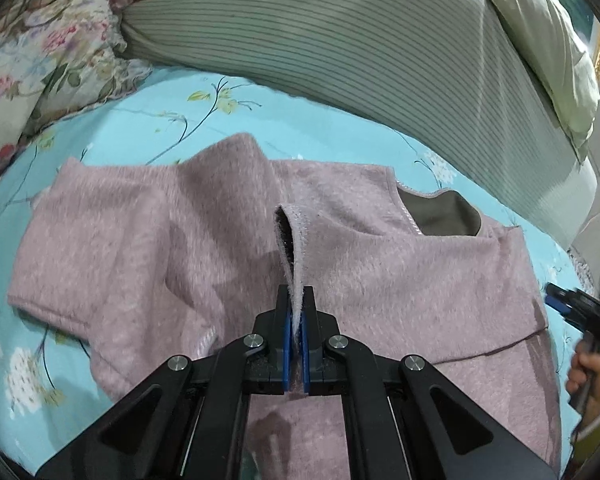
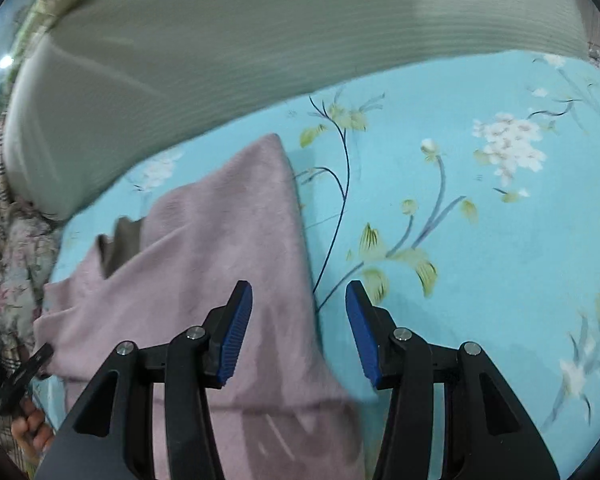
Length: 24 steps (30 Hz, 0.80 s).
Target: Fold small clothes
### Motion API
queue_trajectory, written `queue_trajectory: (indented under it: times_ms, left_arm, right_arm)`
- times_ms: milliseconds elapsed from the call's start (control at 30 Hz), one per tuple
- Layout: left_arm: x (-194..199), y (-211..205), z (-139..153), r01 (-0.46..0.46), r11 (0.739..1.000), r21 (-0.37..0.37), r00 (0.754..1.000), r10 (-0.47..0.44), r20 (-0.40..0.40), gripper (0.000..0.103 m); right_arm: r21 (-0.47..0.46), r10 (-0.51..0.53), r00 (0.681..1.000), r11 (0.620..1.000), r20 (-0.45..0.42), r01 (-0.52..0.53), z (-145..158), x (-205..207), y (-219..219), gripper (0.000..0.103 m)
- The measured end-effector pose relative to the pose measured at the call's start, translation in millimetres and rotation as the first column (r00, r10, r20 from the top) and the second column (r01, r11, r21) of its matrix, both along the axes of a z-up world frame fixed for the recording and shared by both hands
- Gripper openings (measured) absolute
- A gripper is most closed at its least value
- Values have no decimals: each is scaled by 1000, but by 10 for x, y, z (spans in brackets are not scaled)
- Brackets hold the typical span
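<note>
A small pink fleece garment (image 1: 172, 248) with a grey lining at its neck (image 1: 440, 216) lies spread on a turquoise flowered bedsheet (image 1: 172, 120). My left gripper (image 1: 296, 300) is shut on a raised edge of the garment, and the fabric stands up in a ridge ahead of the blue pads (image 1: 286, 344). In the right wrist view the same pink garment (image 2: 236, 232) fills the lower left. My right gripper (image 2: 299, 292) hangs open above the garment's right edge, one finger over the fabric and the other over the bedsheet (image 2: 480, 280), with nothing pinched.
A striped grey-green quilt (image 1: 340, 32) lies across the back of the bed, with a floral pillow (image 1: 40, 56) at the left. The right gripper and the hand (image 1: 588, 368) holding it show at the right edge of the left wrist view.
</note>
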<state>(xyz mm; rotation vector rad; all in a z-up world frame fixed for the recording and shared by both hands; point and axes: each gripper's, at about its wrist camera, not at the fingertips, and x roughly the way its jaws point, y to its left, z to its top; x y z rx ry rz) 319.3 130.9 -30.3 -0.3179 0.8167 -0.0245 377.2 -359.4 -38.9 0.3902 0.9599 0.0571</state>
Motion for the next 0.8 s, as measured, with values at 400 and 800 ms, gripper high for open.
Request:
queue_trajectory:
  times_ms: [400, 800]
  left_arm:
    - [84, -196, -82, 44, 999, 21, 999, -44, -2, 2]
    - [168, -171, -301, 27, 1000, 17, 997, -25, -78, 3]
  right_arm:
    - [-86, -7, 1000, 996, -18, 6, -76, 43, -37, 7]
    - [-141, 115, 991, 982, -73, -125, -182, -197, 598, 43]
